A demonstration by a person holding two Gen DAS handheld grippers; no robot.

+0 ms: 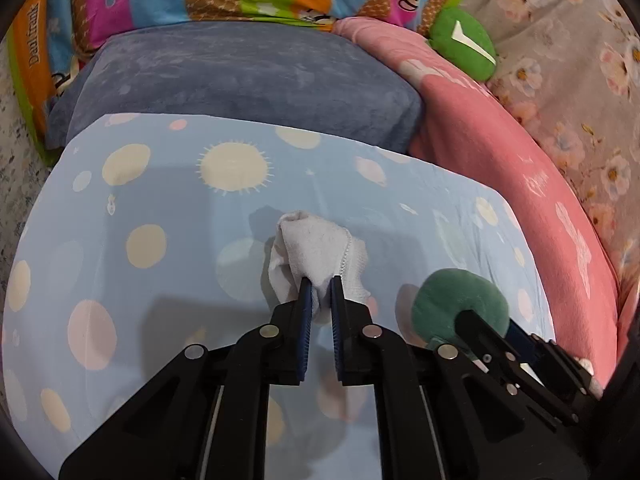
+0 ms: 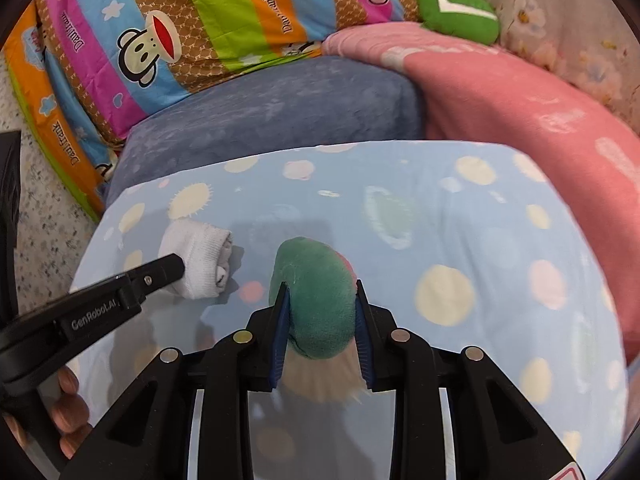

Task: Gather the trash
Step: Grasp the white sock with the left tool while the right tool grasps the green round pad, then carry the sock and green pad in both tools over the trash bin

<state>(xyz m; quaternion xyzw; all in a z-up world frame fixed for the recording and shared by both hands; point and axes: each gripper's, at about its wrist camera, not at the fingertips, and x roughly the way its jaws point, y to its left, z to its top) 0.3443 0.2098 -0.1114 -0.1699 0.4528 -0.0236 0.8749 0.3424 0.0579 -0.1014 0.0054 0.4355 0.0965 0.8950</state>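
Left tool point(image 1: 320, 286): clamped on white sock point(image 1: 316, 252), pinched at its bunched end for lifting | Right tool point(image 2: 320, 292): gripping green plush toy point(image 2: 316, 296) across its middle | Location: both just above blue spotted sheet point(image 1: 160, 200) | Step: apparently carrying off.

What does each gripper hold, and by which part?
Left gripper pinches the rolled white sock at its near end. Right gripper clamps the green plush toy across its sides.
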